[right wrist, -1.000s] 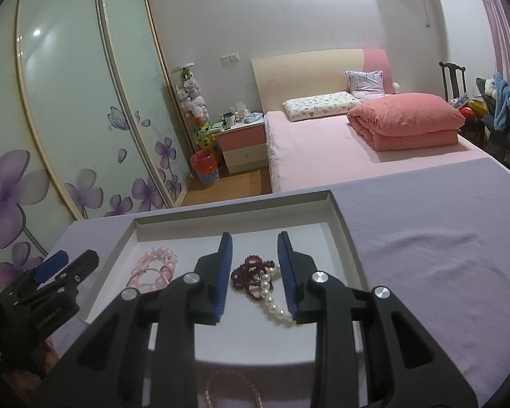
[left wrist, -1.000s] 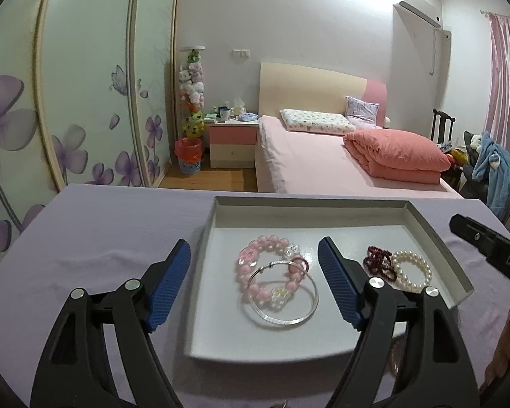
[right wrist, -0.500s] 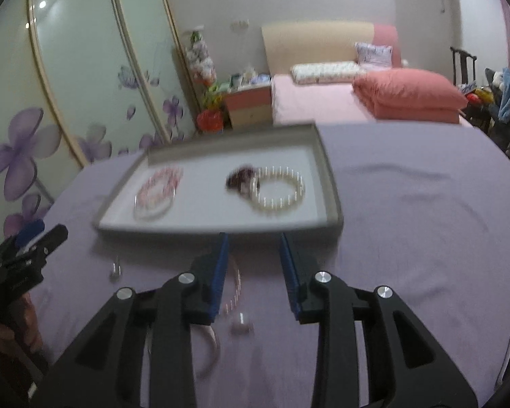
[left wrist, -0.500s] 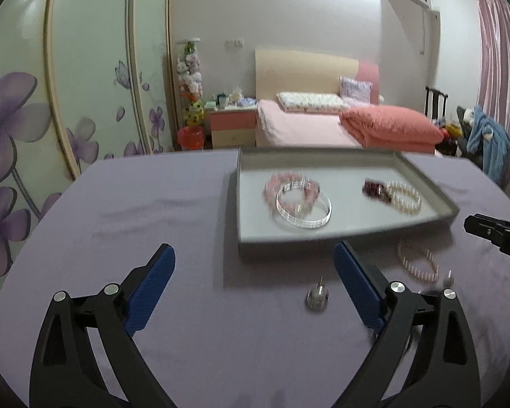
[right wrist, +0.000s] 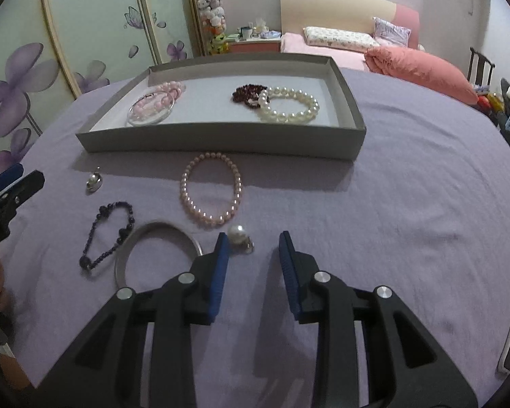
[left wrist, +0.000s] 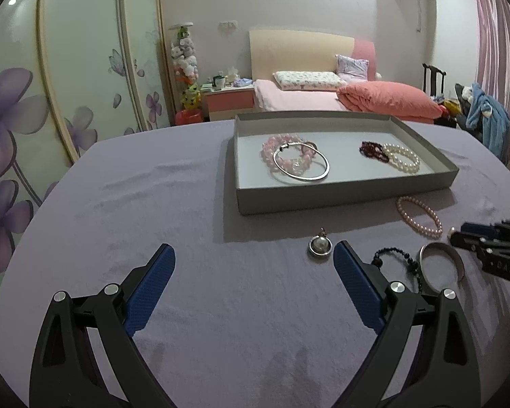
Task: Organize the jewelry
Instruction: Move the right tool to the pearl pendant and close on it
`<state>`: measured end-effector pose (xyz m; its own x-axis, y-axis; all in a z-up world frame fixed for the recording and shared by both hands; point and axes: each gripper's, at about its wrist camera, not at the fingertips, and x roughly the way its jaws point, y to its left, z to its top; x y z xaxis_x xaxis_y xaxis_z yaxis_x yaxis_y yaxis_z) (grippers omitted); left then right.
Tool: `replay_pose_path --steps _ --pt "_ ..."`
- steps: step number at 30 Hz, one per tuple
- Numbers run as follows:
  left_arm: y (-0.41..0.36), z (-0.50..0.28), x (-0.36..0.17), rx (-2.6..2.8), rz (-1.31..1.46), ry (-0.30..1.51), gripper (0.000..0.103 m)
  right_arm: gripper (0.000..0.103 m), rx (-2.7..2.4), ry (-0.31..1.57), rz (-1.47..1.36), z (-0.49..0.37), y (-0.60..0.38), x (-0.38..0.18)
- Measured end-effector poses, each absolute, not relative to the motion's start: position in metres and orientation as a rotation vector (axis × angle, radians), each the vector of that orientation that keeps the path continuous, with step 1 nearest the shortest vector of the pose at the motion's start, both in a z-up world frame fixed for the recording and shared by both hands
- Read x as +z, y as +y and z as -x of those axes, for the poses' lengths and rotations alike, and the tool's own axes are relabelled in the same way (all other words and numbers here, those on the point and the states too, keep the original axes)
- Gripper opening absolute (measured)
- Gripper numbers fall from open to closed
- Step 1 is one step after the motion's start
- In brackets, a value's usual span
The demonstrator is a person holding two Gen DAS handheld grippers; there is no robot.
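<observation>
Left gripper [left wrist: 254, 258]: jaws spread wide, empty, over bare purple cloth [left wrist: 153, 204].
Right gripper [right wrist: 251, 248]: jaws parted, nothing held, pearl earring [right wrist: 237, 232] just beside its left finger.
Tray [right wrist: 221, 137]: four bracelets inside, near wall facing both tools.
Loose pieces: pink pearl bracelet [right wrist: 210, 190], silver bangle [right wrist: 153, 248], dark bead bracelet [right wrist: 108, 234], pendant [left wrist: 319, 245], all on cloth before the tray.
Open room: wide cloth right of the tray.
</observation>
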<state>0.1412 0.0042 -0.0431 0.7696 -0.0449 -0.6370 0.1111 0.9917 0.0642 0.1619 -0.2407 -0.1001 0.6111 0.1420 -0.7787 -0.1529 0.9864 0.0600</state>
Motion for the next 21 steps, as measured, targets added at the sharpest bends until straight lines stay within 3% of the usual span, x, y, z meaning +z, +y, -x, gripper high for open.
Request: replay_pose_path --steps 4,8,15,21 --pt "-0.002 -0.144 -0.047 -0.102 -0.127 0.704 0.093 0.031 0.177 0.895 0.062 -0.165 -0.234 -0.101" --pt "-0.008 -0.147 -0.051 -0.118 -0.131 0.729 0.088 0.015 0.189 0.885 0.081 -0.165 -0.231 -0.100" --pt "-0.020 -0.158 -0.059 -0.141 -0.142 0.787 0.075 0.015 0.145 0.880 0.066 -0.166 -0.238 -0.100" --pt "-0.033 -0.169 -0.066 -0.151 -0.164 0.827 0.074 0.015 0.123 0.882 0.030 -0.168 -0.249 -0.099"
